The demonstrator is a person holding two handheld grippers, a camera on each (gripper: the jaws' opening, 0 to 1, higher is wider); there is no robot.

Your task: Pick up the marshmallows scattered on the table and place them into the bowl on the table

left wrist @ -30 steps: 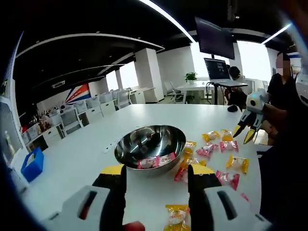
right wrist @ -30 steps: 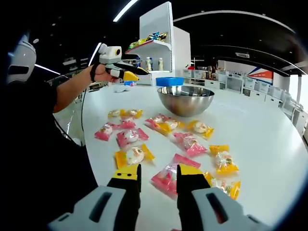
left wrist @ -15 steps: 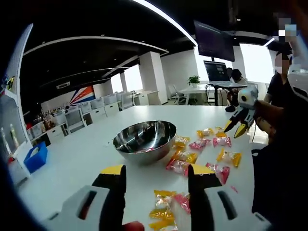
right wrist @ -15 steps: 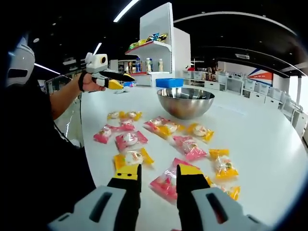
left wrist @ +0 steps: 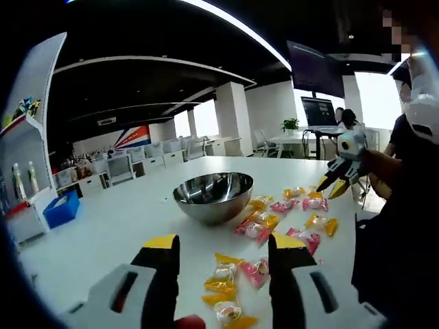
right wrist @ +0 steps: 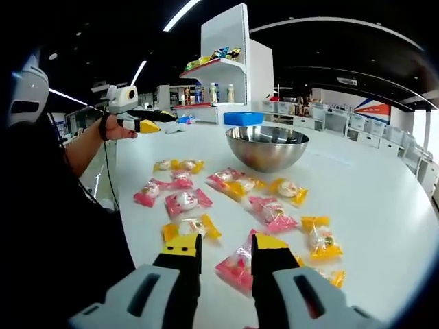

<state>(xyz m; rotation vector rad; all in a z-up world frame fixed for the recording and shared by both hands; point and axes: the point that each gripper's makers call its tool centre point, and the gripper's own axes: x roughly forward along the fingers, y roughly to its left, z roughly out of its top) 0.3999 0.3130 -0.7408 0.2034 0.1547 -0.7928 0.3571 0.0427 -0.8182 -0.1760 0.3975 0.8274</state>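
Just ahead of the right gripper (right wrist: pixel 225 248), almost between its jaws, lies a pink marshmallow packet (right wrist: pixel 236 264), flat on the white worktop (right wrist: pixel 384 199) with its long axis running away from the jaws and a little to the left. Those jaws stand a narrow gap apart and hold nothing. This looks like the nearest pick: a short drop forward would put one jaw on each long side of the packet.

Beyond it the other marshmallows (right wrist: pixel 226 199) are strewn loosely, mostly apart from one another, and farther on sits the steel bowl (right wrist: pixel 266 147), well clear of the packets, with bare worktop all round its rim. Nothing stands in the path from packet to bowl.

Off to the left, the left gripper (right wrist: pixel 140 125) is held high above the worktop's near edge, far from any packet. Its jaws are parted wide and empty in its own view (left wrist: pixel 223 245), with yellow and pink packets (left wrist: pixel 233 277) lying below them and the bowl (left wrist: pixel 213 197) farther ahead. I would judge the right gripper better placed to go first.
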